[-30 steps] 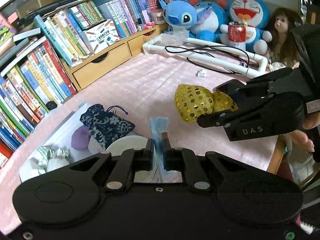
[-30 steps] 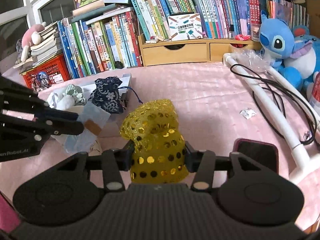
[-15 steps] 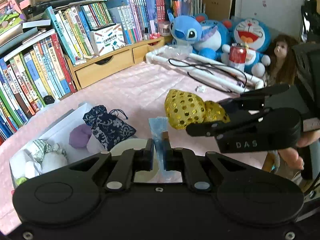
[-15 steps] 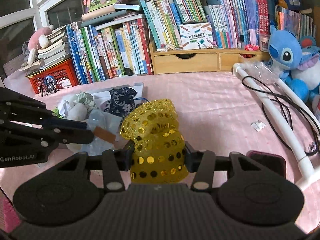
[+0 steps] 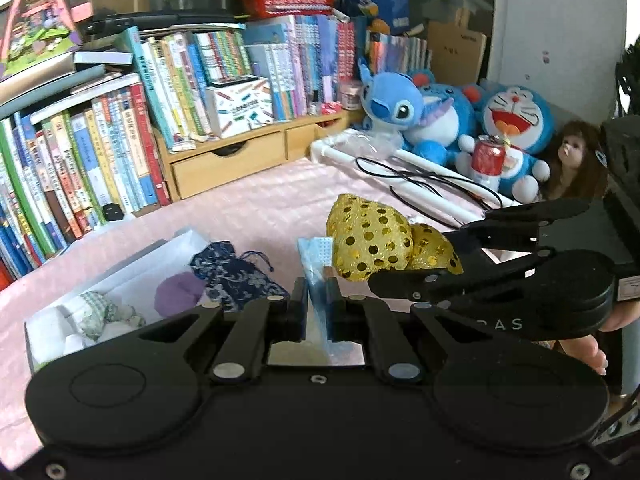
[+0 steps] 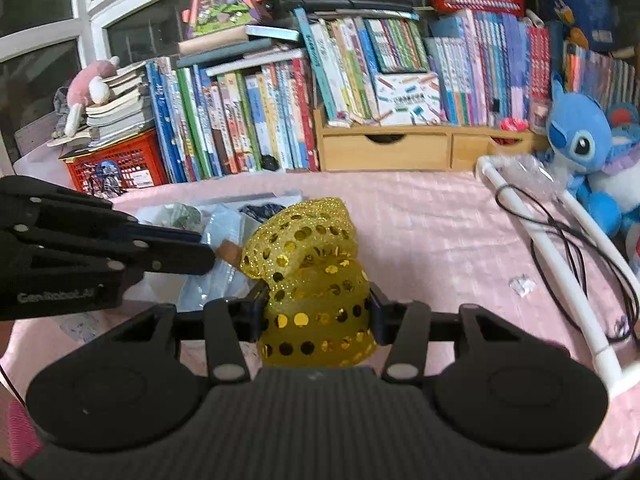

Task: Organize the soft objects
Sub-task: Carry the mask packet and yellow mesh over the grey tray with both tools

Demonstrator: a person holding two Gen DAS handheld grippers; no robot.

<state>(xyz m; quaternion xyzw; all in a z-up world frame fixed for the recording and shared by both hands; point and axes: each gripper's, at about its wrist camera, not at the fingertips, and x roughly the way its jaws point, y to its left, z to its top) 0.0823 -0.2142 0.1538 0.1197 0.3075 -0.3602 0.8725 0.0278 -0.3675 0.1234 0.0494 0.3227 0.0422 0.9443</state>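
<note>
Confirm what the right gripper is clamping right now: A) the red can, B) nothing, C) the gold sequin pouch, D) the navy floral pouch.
C: the right gripper has both fingers pressed into the gold sequin pouch, held above the pink table.

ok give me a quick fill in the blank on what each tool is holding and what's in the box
The right tool is shut on a ____ sequined pouch.
The left tool pinches a light ____ face mask.
The dark floral pouch lies in the ____ box.

Missing words: gold; blue; white
</note>
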